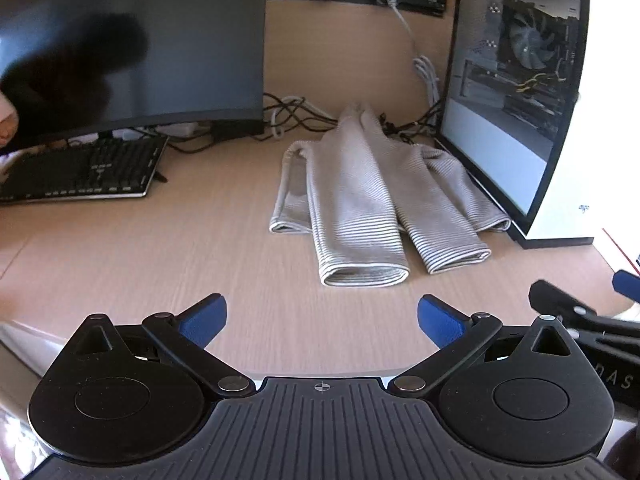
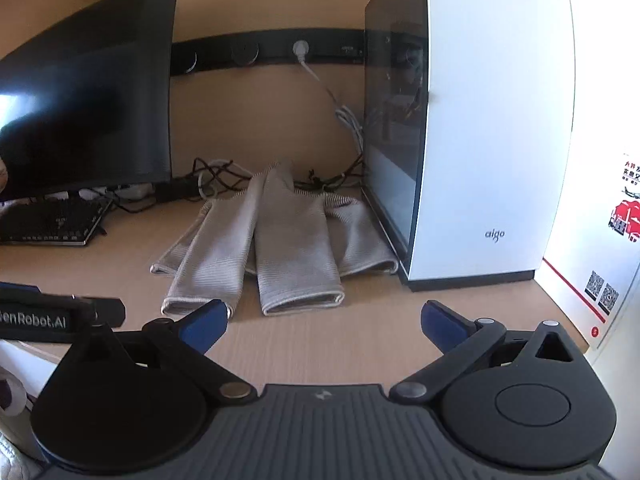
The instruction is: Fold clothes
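A beige garment with fine stripes (image 1: pixel 368 196) lies on the wooden desk (image 1: pixel 160 256), its two sleeves folded forward over the body, cuffs toward me. It also shows in the right wrist view (image 2: pixel 280 240). My left gripper (image 1: pixel 322 320) is open and empty, held above the desk a little in front of the cuffs. My right gripper (image 2: pixel 322 324) is open and empty, just short of the cuffs; its left fingertip (image 2: pixel 208 324) overlaps one cuff in view. The right gripper also shows at the right edge of the left wrist view (image 1: pixel 580 312).
A dark curved monitor (image 1: pixel 132 44) and a black keyboard (image 1: pixel 80 172) stand at the left. A white PC case with a glass side (image 1: pixel 520 92) stands right of the garment. Tangled cables (image 1: pixel 296 116) lie behind it. The desk's front edge (image 2: pixel 560 320) is near.
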Demonstrator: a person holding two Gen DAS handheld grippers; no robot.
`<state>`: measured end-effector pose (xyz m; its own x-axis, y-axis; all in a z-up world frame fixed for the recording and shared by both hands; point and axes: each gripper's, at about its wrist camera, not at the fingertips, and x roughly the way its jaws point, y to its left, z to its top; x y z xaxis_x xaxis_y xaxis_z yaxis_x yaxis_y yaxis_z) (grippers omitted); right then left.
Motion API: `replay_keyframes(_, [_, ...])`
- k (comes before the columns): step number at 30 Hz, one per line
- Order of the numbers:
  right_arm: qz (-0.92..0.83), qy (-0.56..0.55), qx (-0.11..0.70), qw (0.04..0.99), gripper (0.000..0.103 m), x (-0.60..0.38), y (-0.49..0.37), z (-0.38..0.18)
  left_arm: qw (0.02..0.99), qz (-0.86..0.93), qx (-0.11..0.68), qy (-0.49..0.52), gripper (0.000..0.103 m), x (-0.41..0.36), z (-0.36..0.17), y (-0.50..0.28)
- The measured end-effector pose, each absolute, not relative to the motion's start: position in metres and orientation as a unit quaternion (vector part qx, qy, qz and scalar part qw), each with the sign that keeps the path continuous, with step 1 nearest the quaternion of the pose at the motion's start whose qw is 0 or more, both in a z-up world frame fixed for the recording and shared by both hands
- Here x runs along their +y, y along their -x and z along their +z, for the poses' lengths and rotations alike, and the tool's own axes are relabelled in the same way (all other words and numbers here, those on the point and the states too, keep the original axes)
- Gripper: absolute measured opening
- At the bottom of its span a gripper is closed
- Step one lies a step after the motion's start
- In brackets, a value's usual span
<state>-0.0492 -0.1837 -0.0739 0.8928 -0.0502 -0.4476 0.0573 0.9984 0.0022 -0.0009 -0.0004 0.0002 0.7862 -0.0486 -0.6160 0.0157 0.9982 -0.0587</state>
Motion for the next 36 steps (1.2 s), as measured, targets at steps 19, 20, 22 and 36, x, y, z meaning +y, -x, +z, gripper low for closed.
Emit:
replay_keyframes(19, [-0.014, -0.024, 0.234, 0.972, 0.103, -0.187, 0.053, -0.073, 0.947, -0.005, 0.321, 0.002, 0.103, -0.006, 0.002, 0.015])
replay_keyframes(20, [-0.013, -0.025, 0.235, 0.972, 0.103, -0.188, 0.053, -0.074, 0.947, -0.004, 0.32, 0.003, 0.103, -0.006, 0.003, 0.016])
replay_keyframes(22, [-0.014, -0.025, 0.235, 0.972, 0.103, -0.187, 0.054, -0.073, 0.947, -0.004, 0.32, 0.003, 0.103, -0.006, 0.003, 0.017])
replay_keyframes(36, [-0.014, -0.026, 0.231, 0.972, 0.103, -0.187, 0.058, -0.069, 0.95, -0.003, 0.312, 0.005, 0.103, -0.005, 0.006, 0.024])
